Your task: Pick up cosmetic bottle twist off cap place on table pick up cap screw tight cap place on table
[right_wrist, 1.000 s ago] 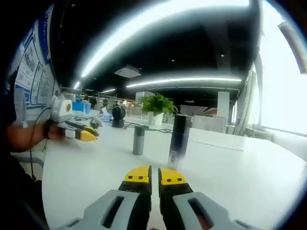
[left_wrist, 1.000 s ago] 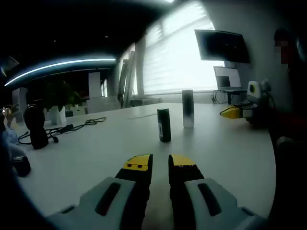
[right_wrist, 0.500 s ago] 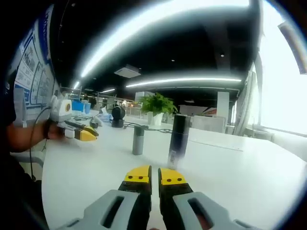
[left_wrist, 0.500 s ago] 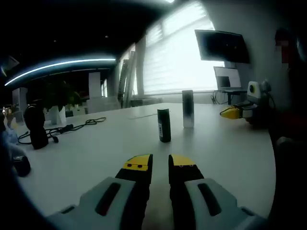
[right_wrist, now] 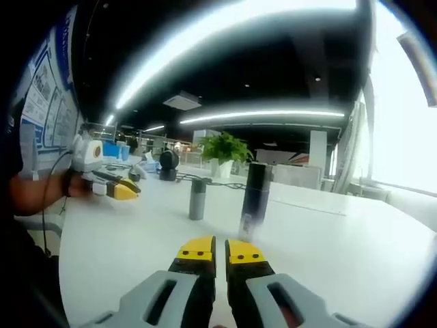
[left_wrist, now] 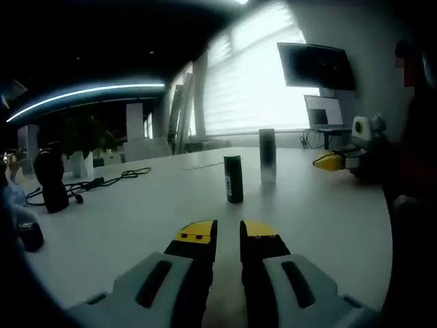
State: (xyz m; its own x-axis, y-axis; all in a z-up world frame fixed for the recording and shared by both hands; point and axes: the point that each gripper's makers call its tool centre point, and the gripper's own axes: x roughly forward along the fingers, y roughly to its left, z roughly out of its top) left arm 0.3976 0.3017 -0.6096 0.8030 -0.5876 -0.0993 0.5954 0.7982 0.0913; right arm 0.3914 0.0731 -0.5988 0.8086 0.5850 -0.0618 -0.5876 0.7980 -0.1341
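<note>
Two bottles: we see them standing up near each other on the table.
Table [left_wrist: 328, 219]: white and wide.
Tall bottle [right_wrist: 255, 201]: dark top, silver bottom.
Short bottle [right_wrist: 197, 199]: beside the tall one, apart.
Left gripper [left_wrist: 228, 234]: jaws nearly together, holding nothing.
Right gripper [right_wrist: 220, 251]: jaws nearly together, holding nothing.

An office is indicated: wall monitor [left_wrist: 315, 65], laptop [left_wrist: 325, 113], window blinds [left_wrist: 249, 75], potted plant [right_wrist: 222, 152], ceiling strip lights [right_wrist: 263, 116].
</note>
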